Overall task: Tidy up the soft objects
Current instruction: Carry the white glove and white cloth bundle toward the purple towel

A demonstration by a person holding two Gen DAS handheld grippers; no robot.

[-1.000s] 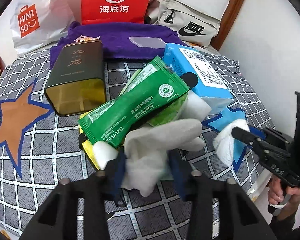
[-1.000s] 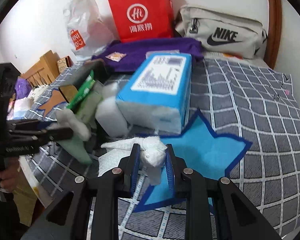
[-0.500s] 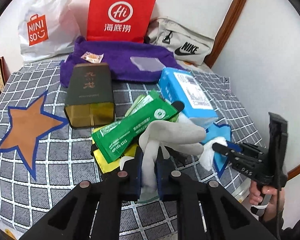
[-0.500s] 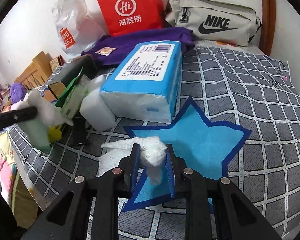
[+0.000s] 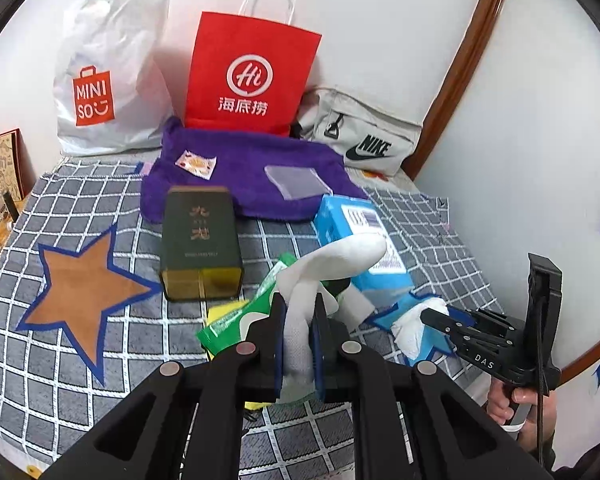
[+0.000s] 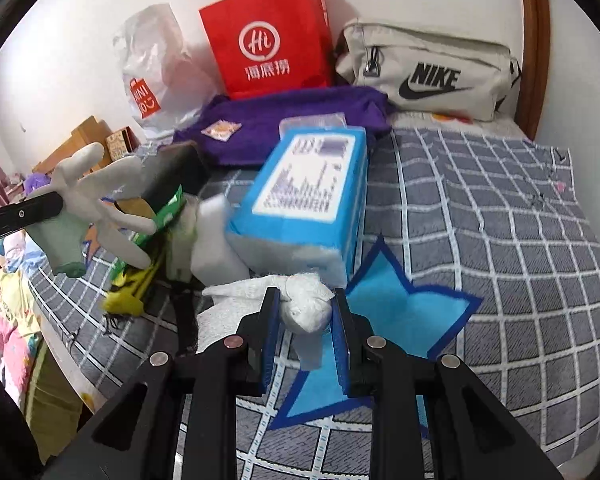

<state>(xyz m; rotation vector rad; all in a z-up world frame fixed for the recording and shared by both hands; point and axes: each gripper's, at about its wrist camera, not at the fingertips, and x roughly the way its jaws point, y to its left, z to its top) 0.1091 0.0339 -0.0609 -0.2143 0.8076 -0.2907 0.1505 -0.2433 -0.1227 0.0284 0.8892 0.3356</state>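
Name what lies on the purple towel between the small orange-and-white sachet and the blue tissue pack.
A flat clear plastic packet lies on the purple towel between the sachet and the blue tissue pack, clearest in the left wrist view.

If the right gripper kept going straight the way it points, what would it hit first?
Probably the blue tissue pack, lying just beyond the white cloth that the right gripper holds. Depth is hard to judge through the fisheye.

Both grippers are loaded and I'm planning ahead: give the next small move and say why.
Probably carry the white glove, pinched in the left gripper and already off the bed, to a clear checkered patch; the right gripper holds a white cloth beside the blue tissue pack.
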